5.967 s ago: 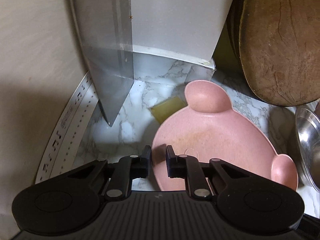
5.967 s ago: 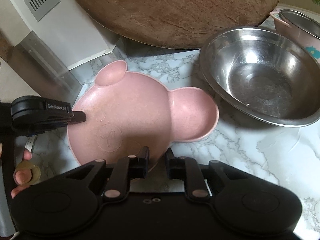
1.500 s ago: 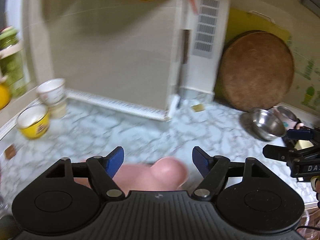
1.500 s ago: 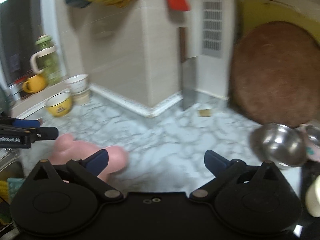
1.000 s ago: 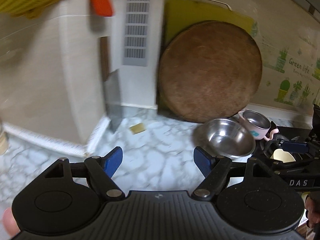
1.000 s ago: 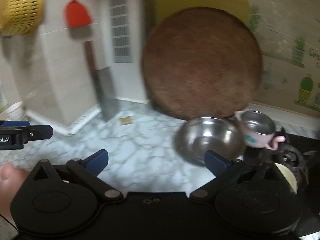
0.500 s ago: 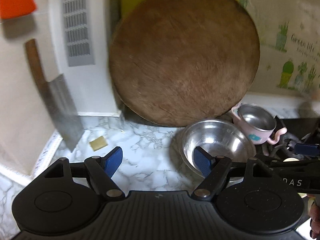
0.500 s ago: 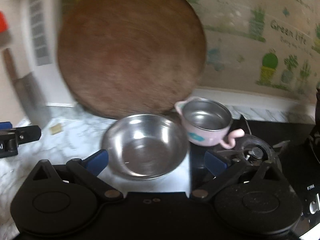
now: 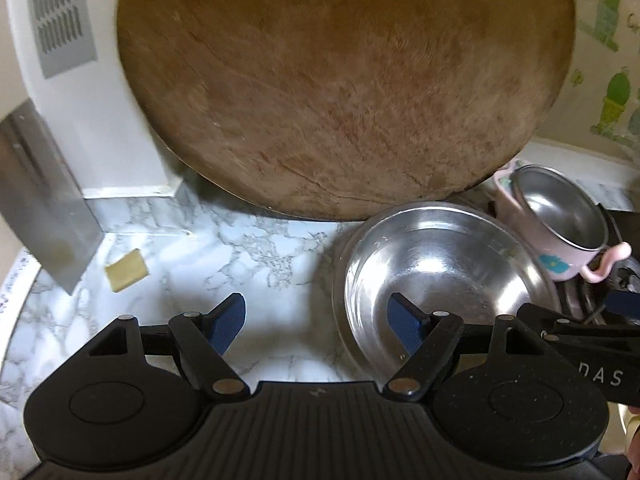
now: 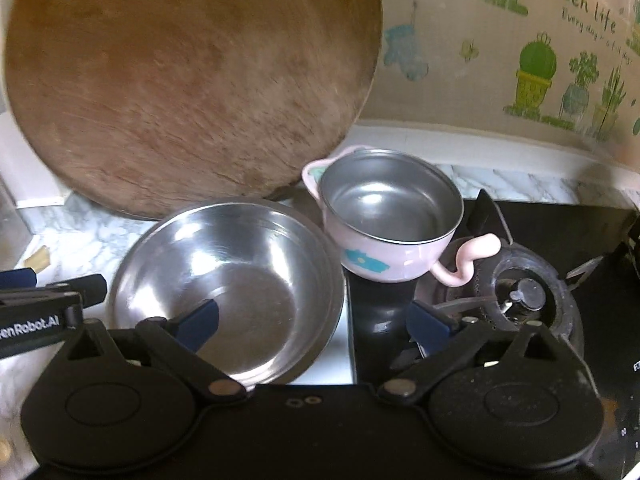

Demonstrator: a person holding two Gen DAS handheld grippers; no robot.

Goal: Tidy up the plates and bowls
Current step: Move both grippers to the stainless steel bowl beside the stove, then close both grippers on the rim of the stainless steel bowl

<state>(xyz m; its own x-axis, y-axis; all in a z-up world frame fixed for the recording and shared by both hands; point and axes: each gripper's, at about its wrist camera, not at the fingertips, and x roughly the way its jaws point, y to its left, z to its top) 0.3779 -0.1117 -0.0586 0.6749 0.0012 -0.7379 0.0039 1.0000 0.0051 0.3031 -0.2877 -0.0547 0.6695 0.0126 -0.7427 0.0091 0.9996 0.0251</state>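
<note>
Below, both spread hand-held grippers point(image 9: 316, 318) point(image 10: 312, 320) hang over a shiny round steel bowl point(image 10: 228, 284) on veined marble point(image 9: 248, 256).

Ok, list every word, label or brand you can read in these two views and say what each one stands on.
"Green life": on the cactus-patterned wall sticker behind the stove.
A smaller cursive line beneath it starts "Every day"; the rest is too blurred to read.
"enRobot.AI": cut off at the frame edge, on the left hand-held gripper, seen from the right wrist view.
"DAS": cut off, on the right hand-held gripper, seen from the left wrist view.
White marks at the stove's right edge: unreadable.
</note>
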